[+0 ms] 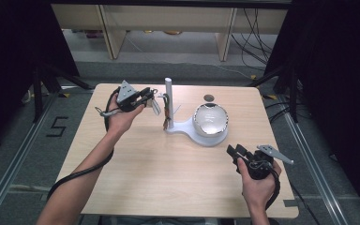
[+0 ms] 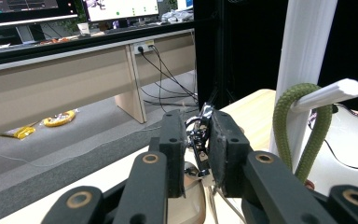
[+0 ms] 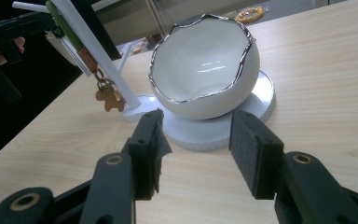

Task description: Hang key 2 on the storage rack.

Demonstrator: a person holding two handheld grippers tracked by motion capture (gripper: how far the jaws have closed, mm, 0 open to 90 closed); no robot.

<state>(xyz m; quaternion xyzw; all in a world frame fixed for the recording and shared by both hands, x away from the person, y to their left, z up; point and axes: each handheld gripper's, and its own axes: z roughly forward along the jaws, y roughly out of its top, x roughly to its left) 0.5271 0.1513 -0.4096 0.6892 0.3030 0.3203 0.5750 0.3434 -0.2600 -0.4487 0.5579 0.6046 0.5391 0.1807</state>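
Left gripper (image 1: 146,96) held up at 10 o'clock of the tabletop (image 1: 136,187), jaws pointing toward the tall white plastic post (image 1: 168,101) of the stand. In the left gripper view the jaws are closed on a small silver metal key-ring clasp (image 2: 199,140), pinched between the pads; a pale strap seems to hang below it. Judged reason for the height: the clasp sits level with the white peg (image 2: 328,93) that sticks out from the post, so the piece can be hooked on or lifted off there.

An olive-green woven cord loop (image 2: 303,126) already hangs over that peg, just to the clasp's 3 o'clock in that view. In the right gripper view a brown bear-shaped charm (image 3: 109,98) dangles by the post, low, near the base.

White glossy egg-shell-shaped ceramic bowl with silver jagged rim (image 3: 205,70) sits on the round white base plate (image 3: 265,100) of the same stand, at 3 o'clock of the post. Empty as far as seen; likely a catch-all.

Right gripper (image 1: 236,152) at 5 o'clock of the tabletop, well apart from the stand, jaws wide open, holding nothing, aimed at the bowl. Looks like waiting.

Count: two grippers, one stand with one post, one bowl, one green loop, one bear charm, one clasp. Number of pegs: cannot tell for sure.
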